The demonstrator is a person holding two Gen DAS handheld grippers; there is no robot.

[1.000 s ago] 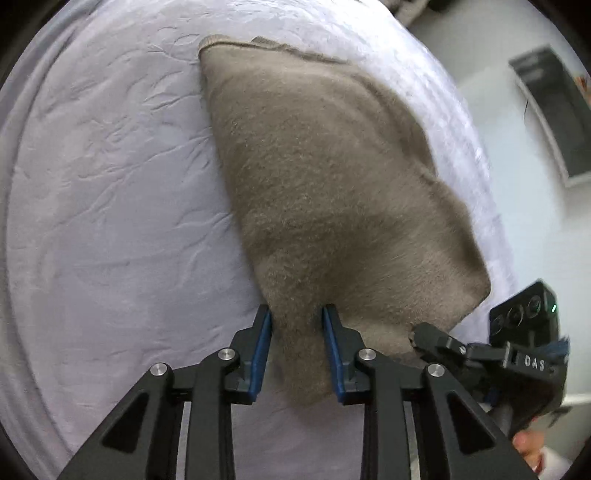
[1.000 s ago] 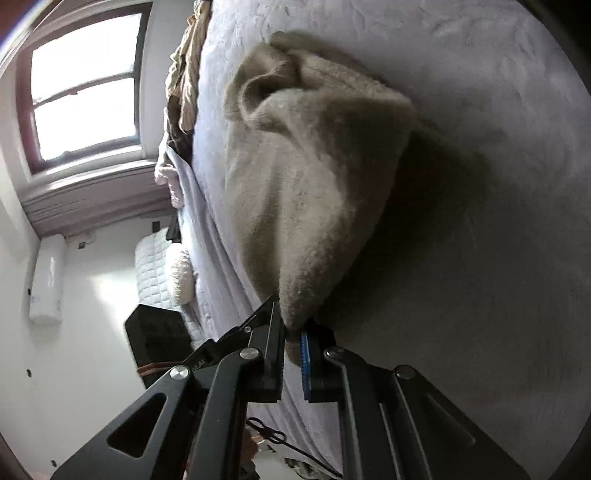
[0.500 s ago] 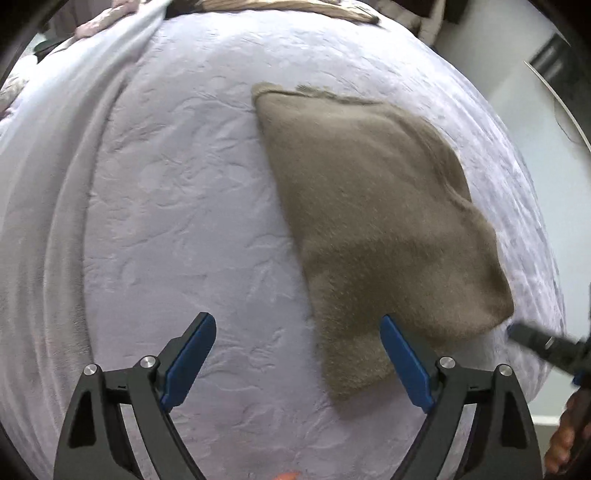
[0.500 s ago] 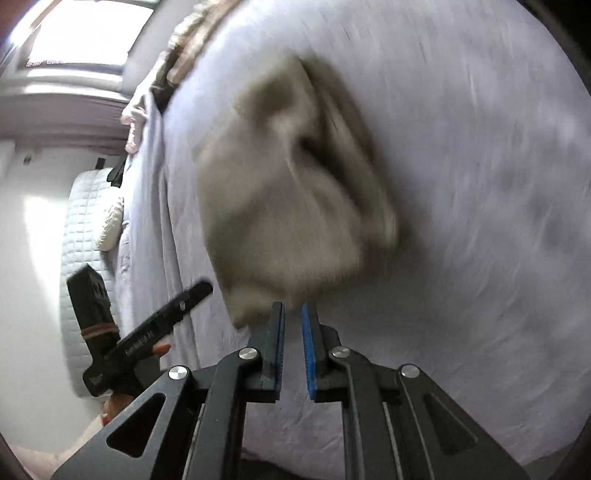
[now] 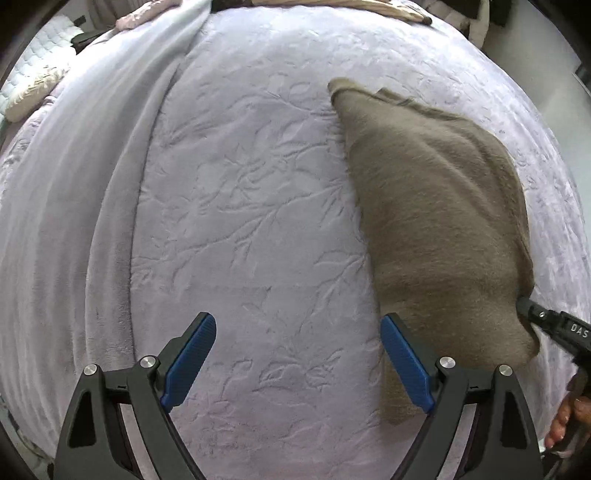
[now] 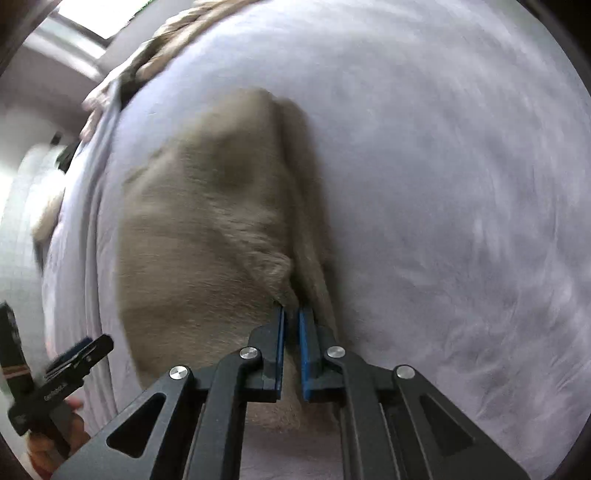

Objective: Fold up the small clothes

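A small taupe fleece garment [image 5: 436, 221] lies folded over on the lavender bed cover [image 5: 240, 184], at the right of the left wrist view. My left gripper [image 5: 295, 362] is wide open and empty; its right pad [image 5: 404, 363] overlaps the garment's near corner. My right gripper [image 6: 291, 325] is shut on the garment's near edge [image 6: 288, 284]; the garment [image 6: 203, 229] spreads away to the left in the right wrist view. The right gripper also shows at the right edge of the left wrist view [image 5: 554, 328].
A fold of the lavender blanket [image 5: 92, 166] runs along the left. Pillows and other clothes [image 5: 332, 3] lie at the far end of the bed. The bed edge and floor are to the right [image 5: 569, 55].
My left gripper let go of the garment corner, opened wide and drew back to the left. My right gripper carried its edge across and lowered the garment onto the bed.
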